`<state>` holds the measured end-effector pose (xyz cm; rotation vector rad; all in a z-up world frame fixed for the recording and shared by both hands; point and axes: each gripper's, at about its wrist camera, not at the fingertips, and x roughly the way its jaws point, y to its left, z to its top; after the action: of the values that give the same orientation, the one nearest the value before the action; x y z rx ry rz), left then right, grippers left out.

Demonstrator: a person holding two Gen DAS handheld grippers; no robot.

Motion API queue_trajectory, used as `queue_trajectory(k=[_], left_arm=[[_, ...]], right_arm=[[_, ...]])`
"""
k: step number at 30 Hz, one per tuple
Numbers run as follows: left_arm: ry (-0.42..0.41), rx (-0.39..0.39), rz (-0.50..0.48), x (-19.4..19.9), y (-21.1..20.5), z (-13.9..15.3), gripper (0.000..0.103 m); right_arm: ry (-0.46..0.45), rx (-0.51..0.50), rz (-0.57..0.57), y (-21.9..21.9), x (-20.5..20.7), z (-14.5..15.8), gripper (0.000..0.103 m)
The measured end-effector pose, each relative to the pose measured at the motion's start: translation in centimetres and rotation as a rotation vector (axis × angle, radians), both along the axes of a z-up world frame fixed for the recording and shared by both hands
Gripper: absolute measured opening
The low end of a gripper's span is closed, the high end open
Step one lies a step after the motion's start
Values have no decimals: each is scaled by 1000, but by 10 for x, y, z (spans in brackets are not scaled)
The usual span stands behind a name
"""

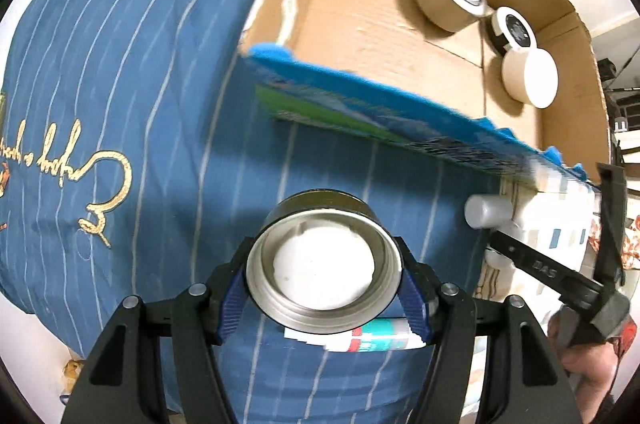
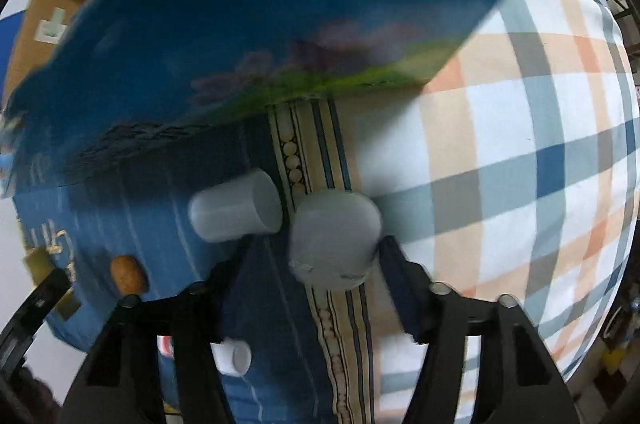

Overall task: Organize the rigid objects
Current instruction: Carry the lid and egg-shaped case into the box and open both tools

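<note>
Left gripper (image 1: 324, 288): black angular plastic arms with round silver screws and blue ribbed pads (image 1: 416, 298). Right gripper (image 2: 316, 264): same black frame, silver screws, dark blue pads (image 2: 402, 288); white lettering on one finger. Bare skin of right hand (image 1: 580, 364).

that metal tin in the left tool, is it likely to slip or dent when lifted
The metal tin looks rigid, so the left tool probably won't dent it. Its smooth round wall could slip or twist between the pads. It seems to hold only something white, so it is likely light. Once set on its side, it may roll.
</note>
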<state>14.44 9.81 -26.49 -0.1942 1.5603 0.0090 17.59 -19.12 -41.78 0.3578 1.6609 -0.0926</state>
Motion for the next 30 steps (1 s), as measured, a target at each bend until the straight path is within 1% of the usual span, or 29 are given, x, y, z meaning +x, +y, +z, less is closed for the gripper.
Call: queue_trajectory(k=[1,3,5,11,14,15,16,18,20,23,24,25,30], left_arm=[[-2,-1,-4,3,1,-1,63],[-3,-8,-9,7,-3,1,63],[-4,-14,-16,8,-12,1,63],[0,-20,-28,13,-30,-10,63],[0,-25,-26,11,-33,-11,63],[-1,-27,-29,11,-33,-9,63],[-5,-29,-32,9,-35,-8,63],[-11,-31,-45,5,-38,-3,63],[-15,-29,-58,1,-41,-1,63],[-8,-33,-78,-7,-50,-3,63],[-2,-35,-85,-9,-53,-6,63],[5,-36,-89,-10,-55,-8,63],[15,-41,-99,-13,-62,-12,63]], right_arm=[[-4,-29,10,2,2,-2,49],[-9,-37,12,2,2,-3,49],[8,-72,35,4,2,-3,49],[-7,-91,12,7,6,-7,49],[2,-106,26,12,7,-8,49],[10,-115,45,15,3,-9,49],[15,-111,51,16,-9,-9,49],[35,-82,56,21,-15,-11,48],[52,-90,88,25,-31,-12,48],[62,-86,109,28,-50,-19,49],[40,-94,106,29,-52,-18,49],[42,-99,102,30,-52,-18,49],[76,-132,127,44,-44,-19,48]])
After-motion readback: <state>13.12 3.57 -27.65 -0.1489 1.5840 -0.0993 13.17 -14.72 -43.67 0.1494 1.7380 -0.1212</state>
